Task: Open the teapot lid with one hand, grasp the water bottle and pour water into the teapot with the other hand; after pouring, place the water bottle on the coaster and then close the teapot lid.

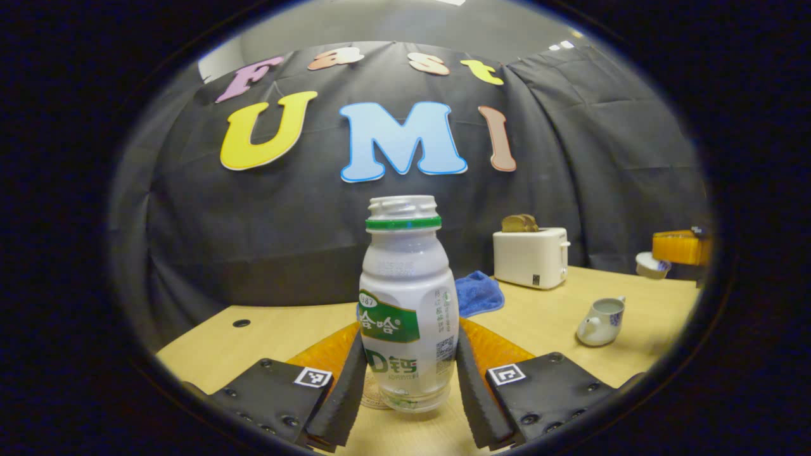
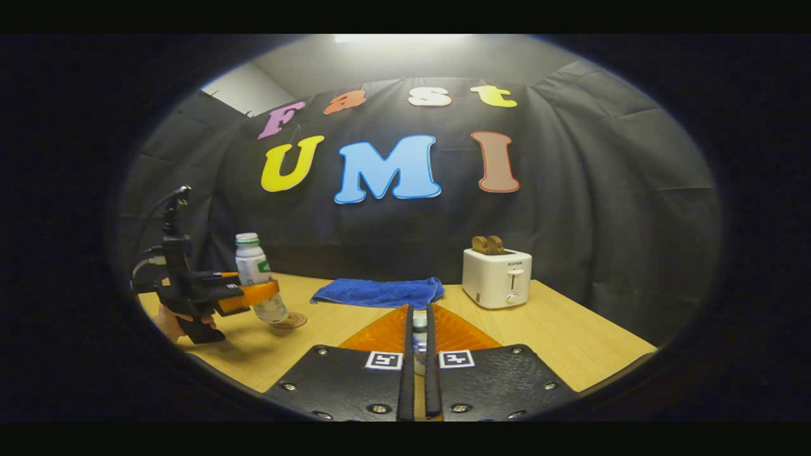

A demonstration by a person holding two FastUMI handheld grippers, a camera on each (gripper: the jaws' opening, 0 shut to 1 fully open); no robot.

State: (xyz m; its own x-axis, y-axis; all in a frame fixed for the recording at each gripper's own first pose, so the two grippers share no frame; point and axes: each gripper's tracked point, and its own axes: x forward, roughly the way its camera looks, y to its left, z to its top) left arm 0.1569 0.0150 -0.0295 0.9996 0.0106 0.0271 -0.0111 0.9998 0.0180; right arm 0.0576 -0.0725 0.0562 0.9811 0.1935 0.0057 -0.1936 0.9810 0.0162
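The uncapped white water bottle point(image 1: 405, 304) with a green label stands between my left gripper's point(image 1: 408, 342) fingers, which press on both its sides. Its base is just at the round coaster point(image 1: 370, 396) on the wooden table. In the right gripper view the bottle point(image 2: 256, 272) leans slightly, with its foot at the coaster point(image 2: 288, 322) and the left gripper point(image 2: 253, 294) around it. The white teapot point(image 1: 600, 322) with blue pattern sits lidless to the right. My right gripper point(image 2: 419, 310) is nearly closed on a small white and blue piece, apparently the teapot lid point(image 2: 419, 326).
A white toaster point(image 1: 531, 256) with bread stands at the back, and a blue cloth point(image 1: 478, 293) lies left of it. An orange box point(image 1: 681, 246) and a white bowl point(image 1: 651, 265) are at the far right. A hand point(image 2: 171, 323) holds the left gripper.
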